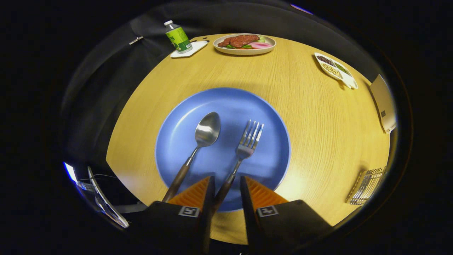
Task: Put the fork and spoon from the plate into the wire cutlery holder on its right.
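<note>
Hovering low over the near rim of the blue plate [180,124], hand-held gripper [227,184] open, fingers parted with a gap between them, neither one pressing on anything. Far off to the left and beyond, green-labelled bottle [178,36] standing upright on a white coaster [193,49] at the desk's far edge. Just left of the left finger, spoon [198,147] lying on the plate, bowl up and pointing away, dark handle running back past the finger's outer side. Between the fingers, fork [242,148] handle passing through the gap nearer the left finger, contact with it impossible to tell; tines ahead on the plate, angled slightly right. Well beyond the fingertips, pale plate of food [245,44] near the far edge of the wooden desk [311,124]. Farther right, white divided dish [335,66] with beans or seeds. Near and well to the right of the right finger, wire cutlery holder [367,185] on the desk, well apart from the blue plate.
</note>
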The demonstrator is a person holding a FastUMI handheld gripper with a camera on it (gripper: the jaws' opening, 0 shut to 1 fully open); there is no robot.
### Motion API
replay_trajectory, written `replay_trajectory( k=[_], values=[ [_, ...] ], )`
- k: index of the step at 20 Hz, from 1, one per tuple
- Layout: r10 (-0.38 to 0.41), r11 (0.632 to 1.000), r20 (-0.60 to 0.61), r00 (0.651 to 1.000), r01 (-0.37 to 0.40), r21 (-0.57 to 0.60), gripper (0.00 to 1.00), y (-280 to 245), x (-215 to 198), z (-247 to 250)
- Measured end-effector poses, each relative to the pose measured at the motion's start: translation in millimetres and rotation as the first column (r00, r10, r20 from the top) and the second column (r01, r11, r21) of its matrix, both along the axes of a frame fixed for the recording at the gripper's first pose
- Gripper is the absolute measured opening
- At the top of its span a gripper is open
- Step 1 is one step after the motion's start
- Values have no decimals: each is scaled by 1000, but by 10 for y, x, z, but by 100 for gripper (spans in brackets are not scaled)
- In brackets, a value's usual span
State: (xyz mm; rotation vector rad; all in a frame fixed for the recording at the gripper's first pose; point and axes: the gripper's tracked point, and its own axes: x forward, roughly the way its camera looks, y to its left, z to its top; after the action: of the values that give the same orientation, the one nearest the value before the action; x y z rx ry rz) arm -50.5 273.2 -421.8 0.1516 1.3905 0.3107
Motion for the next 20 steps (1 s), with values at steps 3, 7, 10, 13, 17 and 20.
replay_trajectory(
  k=[3, 7, 10, 13, 17, 20],
  values=[
    [-11, 1000, 13, 1000, 11, -13, 10, -58, 24, -15],
    [-87, 994, 34, 996, 84, 63, 8, -119, 60, 192],
    [-106, 985, 73, 992, 95, 142, 8, -273, 91, 543],
    [-97, 981, 150, 984, 69, 182, 8, -596, 87, 913],
    [-51, 991, 219, 974, 22, 132, 8, -1309, -71, 1274],
    [-3, 999, 210, 978, -4, 34, 8, -1955, -240, 1366]
  ],
)
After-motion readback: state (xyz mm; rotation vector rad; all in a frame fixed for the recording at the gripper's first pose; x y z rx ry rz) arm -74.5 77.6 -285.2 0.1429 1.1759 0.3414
